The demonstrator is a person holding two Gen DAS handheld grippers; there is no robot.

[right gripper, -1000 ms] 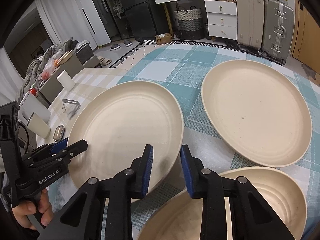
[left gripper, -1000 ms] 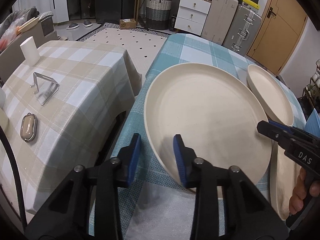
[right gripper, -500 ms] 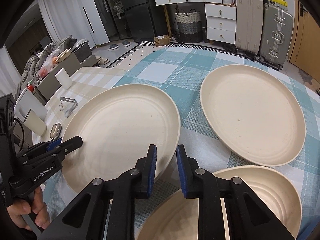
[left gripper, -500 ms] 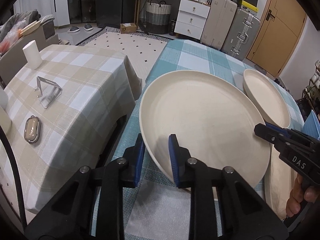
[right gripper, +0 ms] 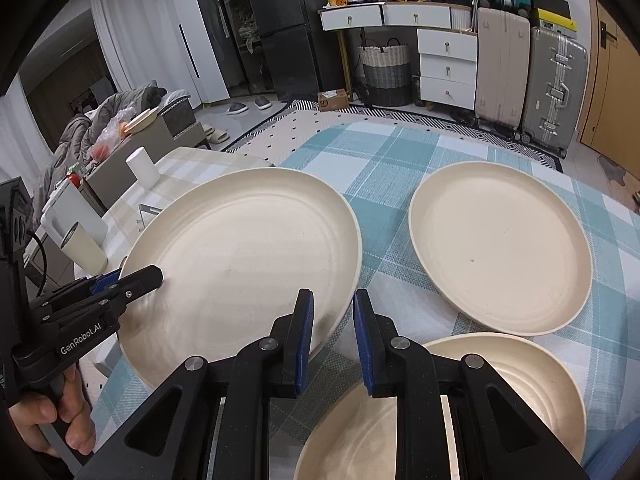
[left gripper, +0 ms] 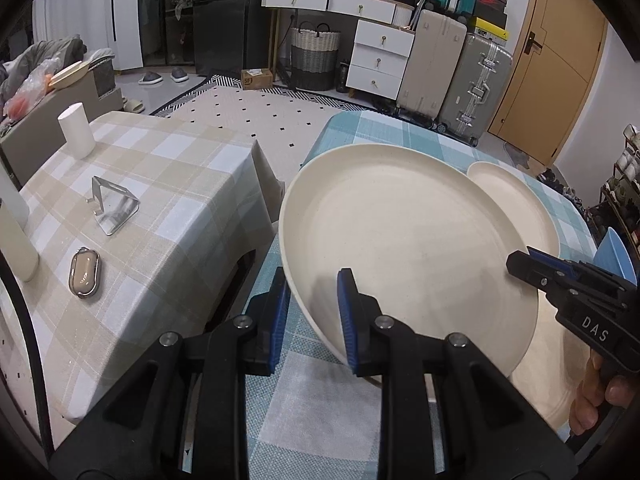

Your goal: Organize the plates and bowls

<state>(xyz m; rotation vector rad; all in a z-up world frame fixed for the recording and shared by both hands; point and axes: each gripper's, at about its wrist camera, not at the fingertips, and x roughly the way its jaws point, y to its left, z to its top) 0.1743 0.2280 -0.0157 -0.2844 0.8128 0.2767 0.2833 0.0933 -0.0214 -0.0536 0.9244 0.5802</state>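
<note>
A large cream plate (left gripper: 412, 248) is lifted and tilted above the blue checked table; it also shows in the right wrist view (right gripper: 240, 264). My left gripper (left gripper: 312, 312) is shut on its near-left rim. My right gripper (right gripper: 332, 336) is shut on its near-right rim; it shows in the left wrist view (left gripper: 532, 268). A second cream plate (right gripper: 500, 248) lies flat at the far right. A third cream plate (right gripper: 500, 400) lies just under my right gripper.
A beige checked table (left gripper: 132, 208) stands to the left with a white cup (left gripper: 76, 130), a metal stand (left gripper: 114, 204) and a small oval case (left gripper: 85, 274). Suitcases (left gripper: 472, 80), drawers and a basket stand beyond. A blue item (left gripper: 614, 256) lies at the right edge.
Both grippers have closed on the large plate's rim. The plate has risen off the table and tilted, its left side higher.
</note>
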